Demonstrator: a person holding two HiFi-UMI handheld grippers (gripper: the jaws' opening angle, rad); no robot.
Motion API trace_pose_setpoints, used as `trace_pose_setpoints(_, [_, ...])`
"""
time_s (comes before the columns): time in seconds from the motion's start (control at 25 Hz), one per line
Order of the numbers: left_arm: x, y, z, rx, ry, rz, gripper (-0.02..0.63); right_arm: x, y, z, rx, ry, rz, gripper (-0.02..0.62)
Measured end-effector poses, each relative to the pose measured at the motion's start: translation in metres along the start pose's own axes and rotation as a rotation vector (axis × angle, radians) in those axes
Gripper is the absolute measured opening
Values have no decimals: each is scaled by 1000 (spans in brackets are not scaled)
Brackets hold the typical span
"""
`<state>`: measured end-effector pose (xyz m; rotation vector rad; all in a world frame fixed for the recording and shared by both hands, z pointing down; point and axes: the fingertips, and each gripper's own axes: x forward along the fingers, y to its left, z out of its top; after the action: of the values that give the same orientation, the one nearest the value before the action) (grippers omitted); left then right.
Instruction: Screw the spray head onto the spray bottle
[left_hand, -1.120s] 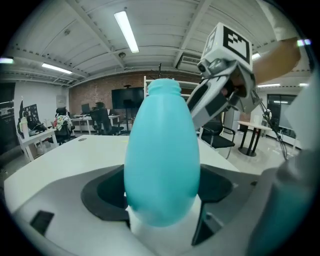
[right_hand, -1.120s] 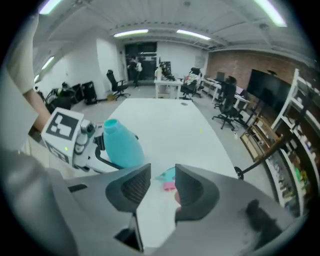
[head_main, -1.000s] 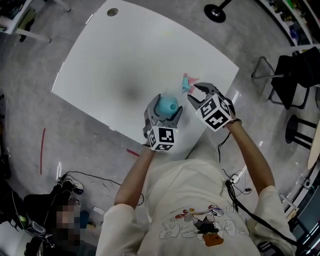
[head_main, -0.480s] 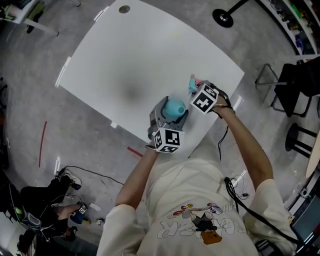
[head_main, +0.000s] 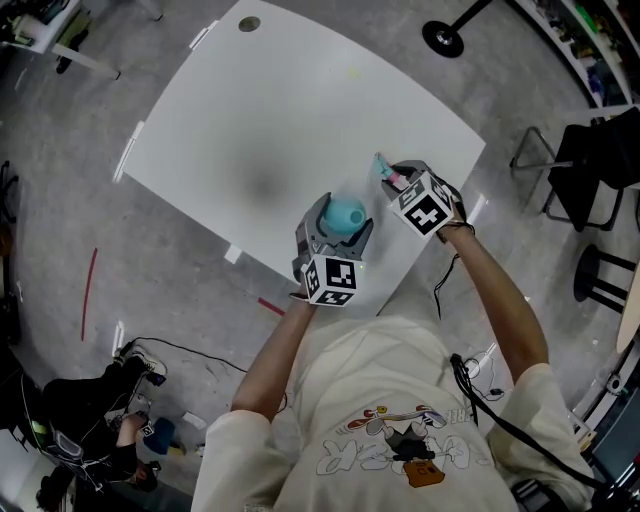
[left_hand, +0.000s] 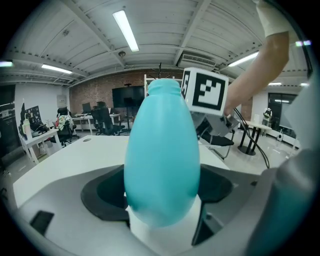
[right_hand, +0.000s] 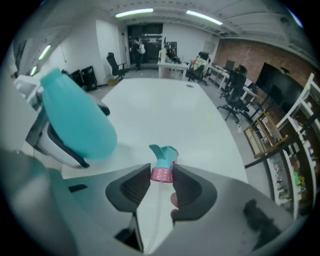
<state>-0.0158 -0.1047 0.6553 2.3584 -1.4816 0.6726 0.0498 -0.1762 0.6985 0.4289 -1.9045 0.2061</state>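
Smooth white tabletop (head_main: 260, 120) in an open office. Left: my left claw (head_main: 338, 222) is clamped round a matte teal, egg-shaped plastic bottle (left_hand: 161, 150). Right: my right claw (right_hand: 161, 175), its jaws just closing, pinches the ribbed pink collar of the teal plastic spray head (right_hand: 164, 155), near the bottle.

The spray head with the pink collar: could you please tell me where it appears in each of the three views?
Head view: spray head right of centre, at the tip of the right tool.
Left gripper view: not in it.
Right gripper view: low centre, pink collar gripped by the jaws, which have just been closing.
Shared landmark: the teal bottle, seen in all three.
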Motion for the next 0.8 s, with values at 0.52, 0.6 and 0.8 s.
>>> trace_pose_setpoints(0.52, [-51,-22,46,-28,20,-112,405,-217,41,136,206,-772,116,141])
trace_pose_setpoints(0.6, [-61,-34,59,-37,29,-178,405,-255,43,147,238,-888,166,141])
trace_pose_setpoints(0.8, [-84,-62,98,13,61,-315,405,-341,41,164,274,-1101,245,141])
